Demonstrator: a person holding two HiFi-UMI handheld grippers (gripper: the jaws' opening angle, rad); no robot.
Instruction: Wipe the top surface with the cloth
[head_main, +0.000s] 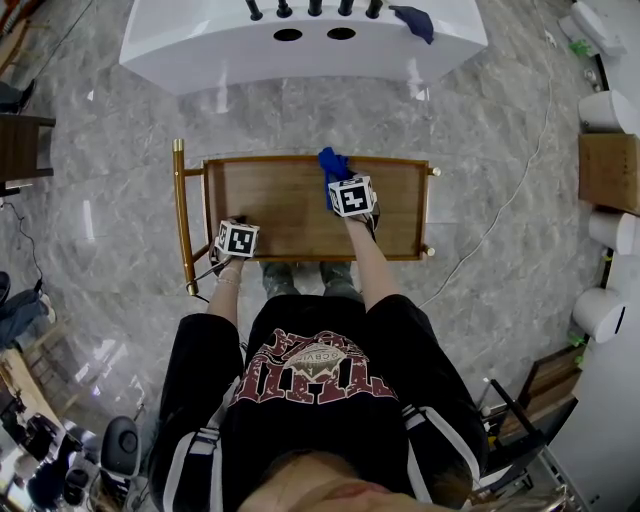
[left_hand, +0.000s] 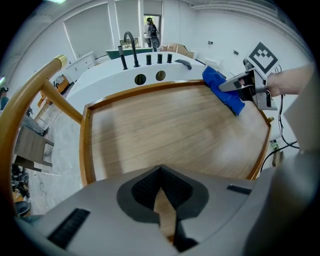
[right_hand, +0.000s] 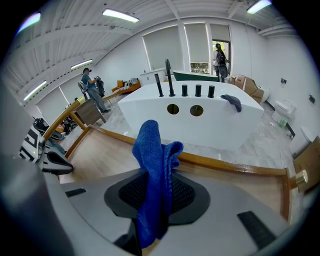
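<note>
Nearest, the left claw (left_hand: 160, 174) sits at the near left corner of the wooden surface (head_main: 280, 212), its pads drawn together at the tips with nothing between them; only bare wood shows through the thin slit behind the tips. A gold handle (head_main: 180, 215) runs along the surface's left end, and a raised rim (head_main: 300, 258) frames the top. The bare wood stretches away across the middle. At the far side, right of centre, the right claw (right_hand: 159, 174) is clamped on the blue cloth (right_hand: 153, 157), which stands bunched up out of the pads. In the head view the cloth lies against the far rim, with its free end spilling just over it; the left gripper view shows it pressed to the wood there. Beyond the rim, across a strip of grey marble floor (head_main: 120, 150), stands a white island (head_main: 210, 45) with two dark holes (head_main: 314, 34) and a row of black fittings (head_main: 314, 8). A second dark blue cloth (head_main: 413, 21) lies at its right end.
</note>
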